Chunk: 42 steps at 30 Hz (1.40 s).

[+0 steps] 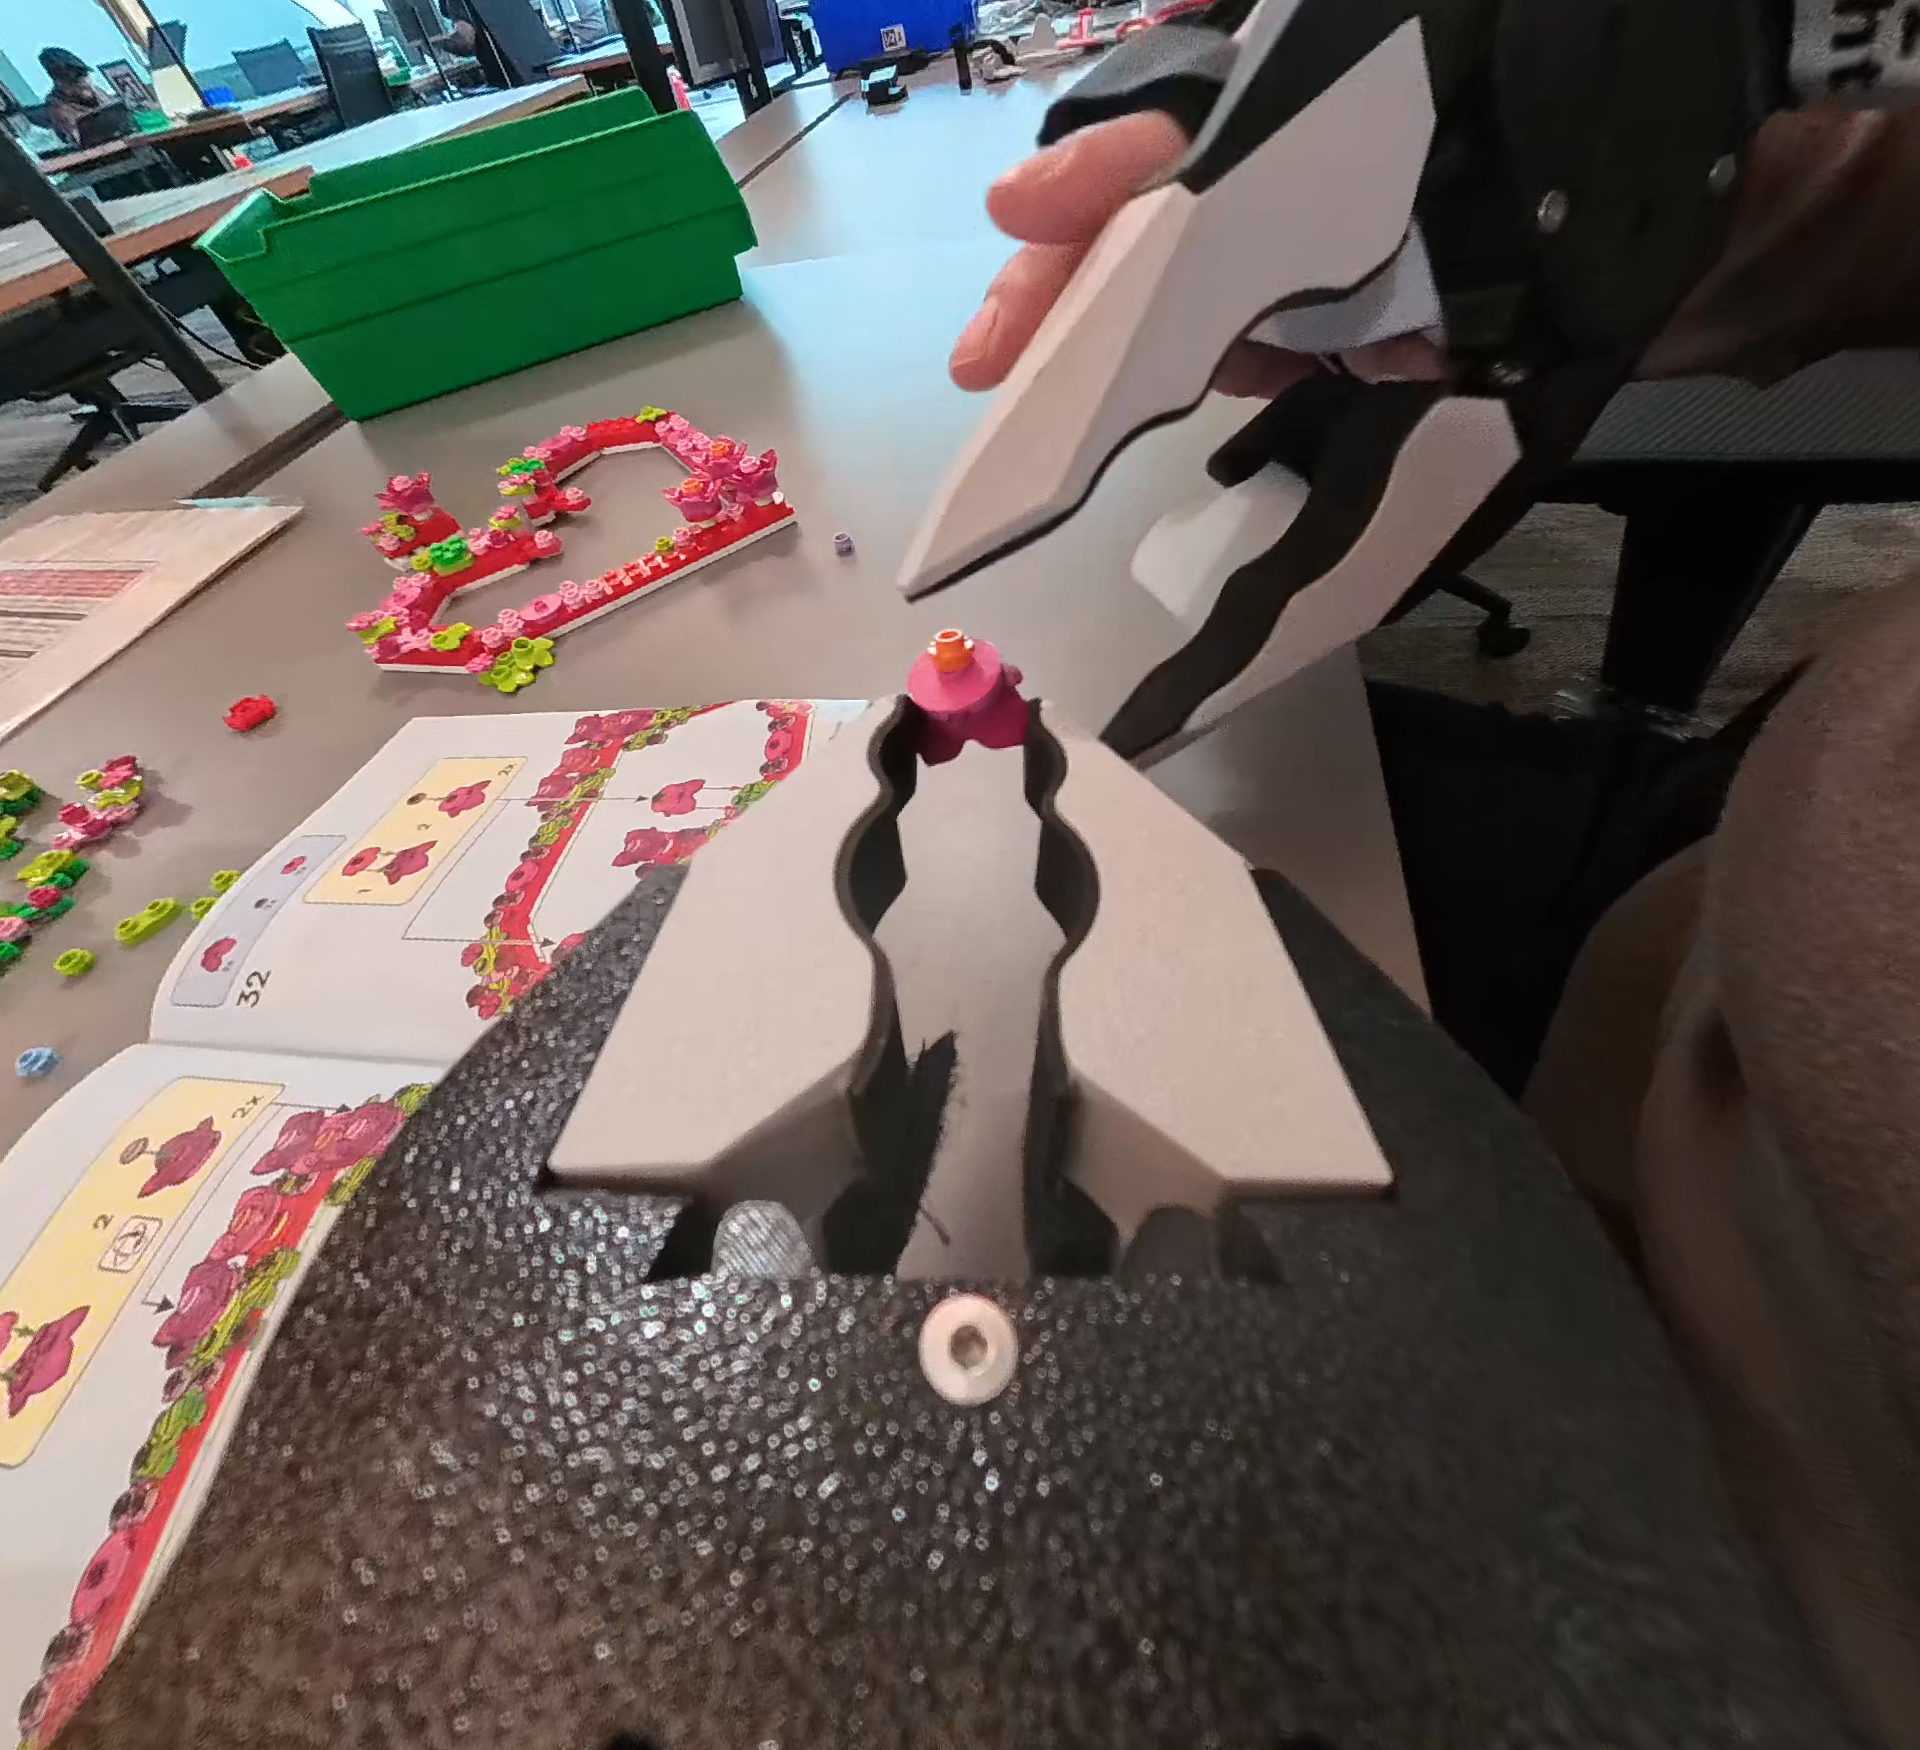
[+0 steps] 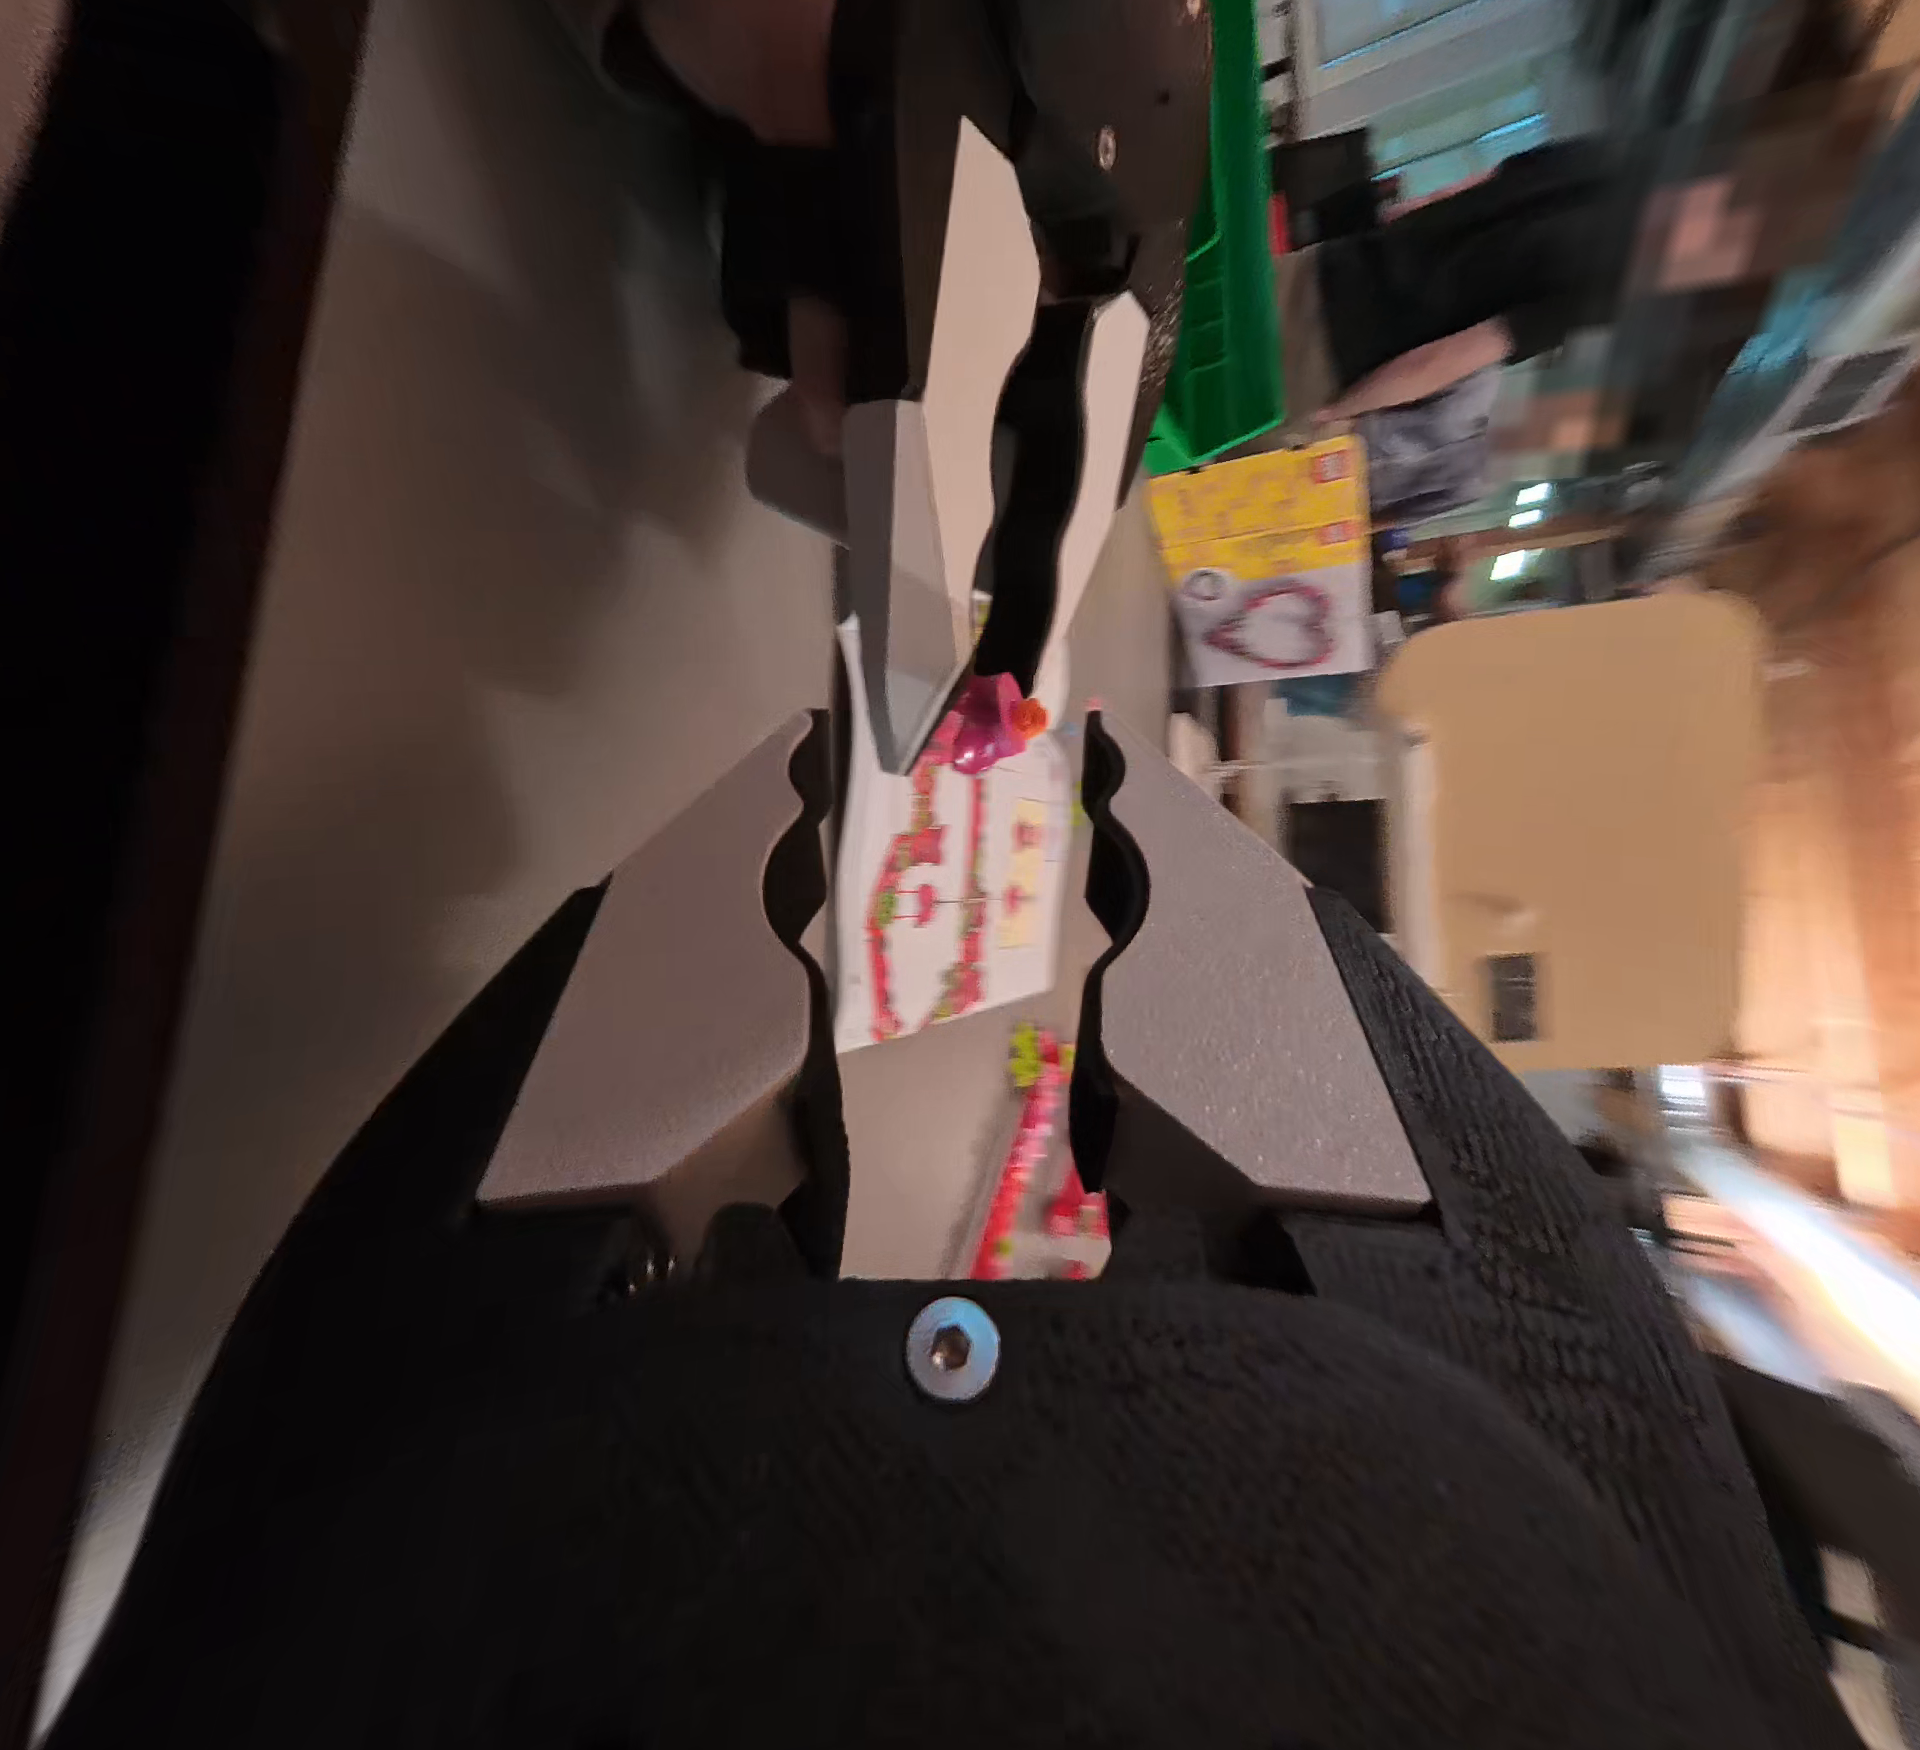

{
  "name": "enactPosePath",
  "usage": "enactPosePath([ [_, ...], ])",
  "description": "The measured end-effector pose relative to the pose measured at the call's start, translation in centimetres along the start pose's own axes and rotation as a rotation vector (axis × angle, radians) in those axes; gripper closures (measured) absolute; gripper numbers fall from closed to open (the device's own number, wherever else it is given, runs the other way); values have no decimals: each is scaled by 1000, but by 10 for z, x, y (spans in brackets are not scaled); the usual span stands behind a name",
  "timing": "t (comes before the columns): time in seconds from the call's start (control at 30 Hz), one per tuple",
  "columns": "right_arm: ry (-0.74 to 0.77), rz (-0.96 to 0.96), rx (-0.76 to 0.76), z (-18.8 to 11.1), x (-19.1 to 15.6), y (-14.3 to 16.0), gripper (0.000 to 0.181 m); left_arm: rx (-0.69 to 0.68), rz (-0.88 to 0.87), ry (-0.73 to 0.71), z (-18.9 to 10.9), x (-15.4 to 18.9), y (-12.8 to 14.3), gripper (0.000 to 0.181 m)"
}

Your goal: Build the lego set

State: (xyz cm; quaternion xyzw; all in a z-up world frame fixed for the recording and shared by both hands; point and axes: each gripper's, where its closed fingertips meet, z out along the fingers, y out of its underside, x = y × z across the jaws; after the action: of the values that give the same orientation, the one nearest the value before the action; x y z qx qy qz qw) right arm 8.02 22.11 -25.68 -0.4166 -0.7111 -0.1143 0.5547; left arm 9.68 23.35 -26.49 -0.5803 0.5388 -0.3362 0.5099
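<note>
I am pinching a small magenta flower piece (image 1: 961, 698) at the very tips of my left gripper (image 1: 966, 724), jaws closed on its lower part, so the flower is standing proud of them with its orange stud (image 1: 951, 649) pointing up and away from my left wrist. That stud axis is what the next move turns on, as I judge it: whatever joins or takes this piece has to come in along or across it.

My right gripper (image 1: 1013, 661) is hanging just above and to the right of the flower, jaws parted and holding nothing, its two tips straddling the space beside the stud without touching it. In the right wrist view the flower (image 2: 987, 729) is sitting just ahead of the gap between my right jaws, slightly toward the far side.

The half-built red heart frame (image 1: 571, 547) is lying on the bench (image 1: 914, 329) well beyond the flower, to its left, and the open instruction booklet (image 1: 499, 859) is lying directly beneath the flower.
</note>
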Motion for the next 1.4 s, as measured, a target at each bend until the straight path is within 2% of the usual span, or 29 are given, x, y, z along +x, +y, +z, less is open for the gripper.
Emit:
enactPosePath([
  [0.07,39,-51,-13,1,4,1,138,-5,-1,6,0,1,1,163],
  [0.27,32,-123,-45,6,0,4,148,-14,-22,13,1,1,2,163],
  [1.03,-26,-199,-94,9,-7,10,156,-49,-31,27,3,4,6,165],
  [1.2,-13,-87,-70,11,-6,10,153,-55,-52,33,3,3,7,164],
  [1.4,-12,159,-33,13,-6,11,153,-63,-89,24,3,0,9,164],
])
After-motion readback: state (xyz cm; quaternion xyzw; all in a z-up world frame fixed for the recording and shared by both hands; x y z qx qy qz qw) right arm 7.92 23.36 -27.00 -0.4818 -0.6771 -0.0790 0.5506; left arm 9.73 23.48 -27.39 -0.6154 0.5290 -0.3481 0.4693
